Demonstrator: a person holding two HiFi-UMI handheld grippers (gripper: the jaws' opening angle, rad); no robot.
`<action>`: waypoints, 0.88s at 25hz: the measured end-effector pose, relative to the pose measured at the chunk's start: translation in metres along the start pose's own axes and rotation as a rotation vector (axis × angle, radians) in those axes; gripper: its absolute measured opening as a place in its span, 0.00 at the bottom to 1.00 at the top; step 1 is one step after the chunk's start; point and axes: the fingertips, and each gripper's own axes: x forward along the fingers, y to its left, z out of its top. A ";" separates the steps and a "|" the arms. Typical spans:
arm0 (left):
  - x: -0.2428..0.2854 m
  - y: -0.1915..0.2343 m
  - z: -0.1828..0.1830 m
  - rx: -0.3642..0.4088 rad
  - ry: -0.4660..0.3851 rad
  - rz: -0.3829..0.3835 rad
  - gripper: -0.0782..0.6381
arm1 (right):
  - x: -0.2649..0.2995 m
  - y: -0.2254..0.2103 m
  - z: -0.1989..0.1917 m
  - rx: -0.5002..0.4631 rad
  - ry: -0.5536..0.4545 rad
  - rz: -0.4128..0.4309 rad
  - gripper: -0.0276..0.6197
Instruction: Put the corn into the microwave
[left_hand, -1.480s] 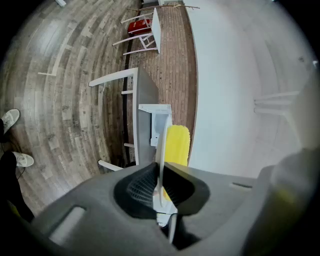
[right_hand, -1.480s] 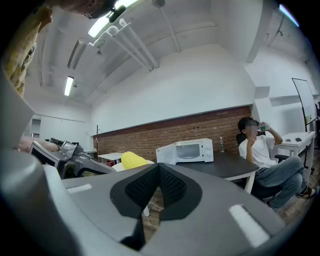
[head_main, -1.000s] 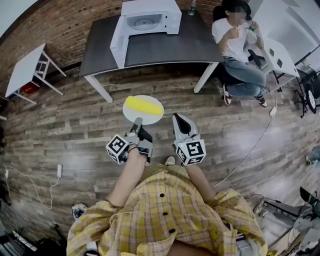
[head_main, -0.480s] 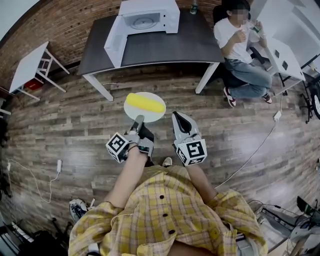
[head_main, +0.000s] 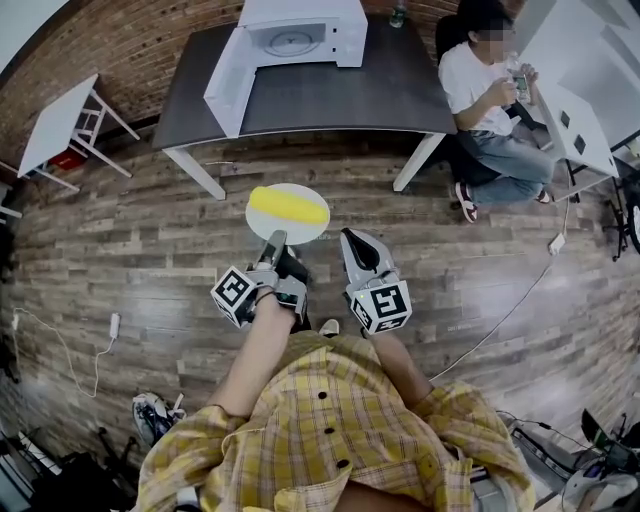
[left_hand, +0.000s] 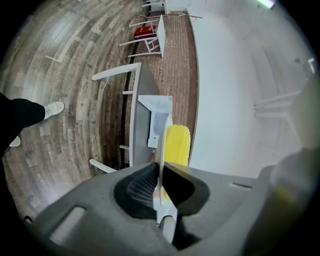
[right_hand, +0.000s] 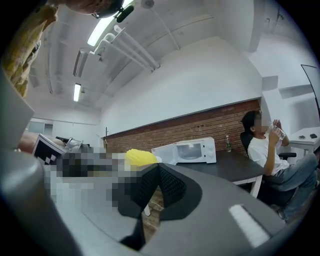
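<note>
A yellow corn cob (head_main: 288, 207) lies on a round white plate (head_main: 291, 233). My left gripper (head_main: 275, 241) is shut on the near rim of that plate and holds it above the wooden floor. In the left gripper view the plate (left_hand: 161, 150) shows edge-on between the jaws, with the corn (left_hand: 178, 144) on it. My right gripper (head_main: 352, 240) is beside it on the right, shut and holding nothing. The white microwave (head_main: 295, 35) stands on the dark table (head_main: 330, 95) ahead, its door (head_main: 227, 80) swung open to the left. The right gripper view shows the microwave (right_hand: 192, 150) and the corn (right_hand: 139, 157).
A person (head_main: 490, 95) sits at the table's right end, drinking. A bottle (head_main: 398, 15) stands behind the microwave. A small white table (head_main: 55, 125) is at the left and a white desk (head_main: 580, 100) at the right. Cables lie on the floor.
Both grippers have moved closer to the table, with the plate and corn still in the left grip. The table and microwave look slightly nearer.
</note>
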 end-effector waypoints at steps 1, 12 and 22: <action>0.007 -0.002 0.001 -0.006 0.002 -0.012 0.14 | 0.006 -0.005 0.000 0.004 -0.001 -0.003 0.05; 0.112 -0.025 0.060 -0.029 -0.001 -0.026 0.14 | 0.114 -0.057 0.019 -0.016 0.009 -0.023 0.04; 0.212 -0.054 0.128 -0.036 0.038 -0.002 0.15 | 0.234 -0.092 0.056 0.033 -0.021 -0.029 0.04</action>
